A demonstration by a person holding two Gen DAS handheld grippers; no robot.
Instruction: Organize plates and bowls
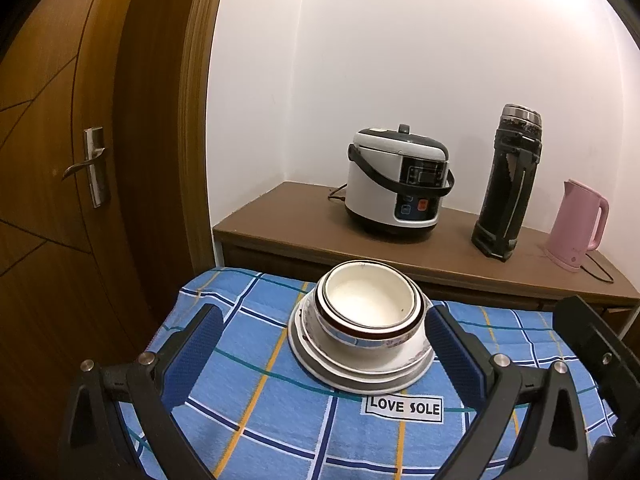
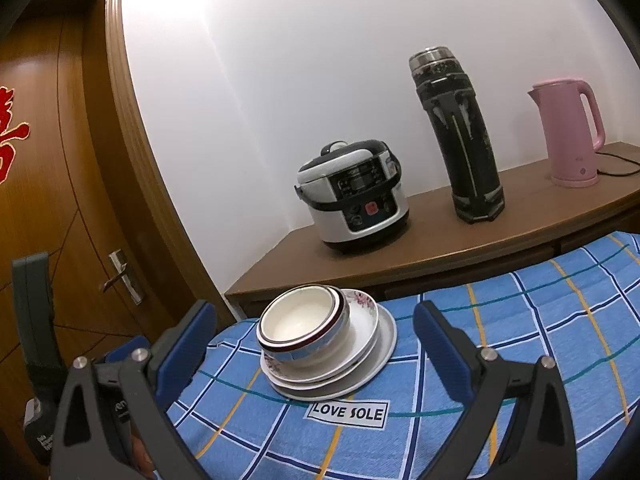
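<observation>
A stack of dishes stands on the blue checked cloth (image 1: pixel 248 392): nested white bowls (image 1: pixel 368 304) with a dark red rim sit on white plates (image 1: pixel 360 372). The same bowls (image 2: pixel 304 326) and plates (image 2: pixel 360 364) show in the right wrist view. My left gripper (image 1: pixel 320 344) is open and empty, its blue pads (image 1: pixel 196 348) either side of the stack and nearer the camera. My right gripper (image 2: pixel 316 344) is open and empty, held just in front of the stack. The left gripper's body shows at the left edge of the right wrist view (image 2: pixel 36 320).
A brown side table (image 1: pixel 280 220) behind the cloth carries a white rice cooker (image 1: pixel 396 184), a tall black flask (image 1: pixel 508 184) and a pink kettle (image 1: pixel 576 224) with a cord. A wooden door (image 1: pixel 60 160) with a metal handle stands at the left. A "LOVE SOLE" label (image 1: pixel 404 406) lies on the cloth.
</observation>
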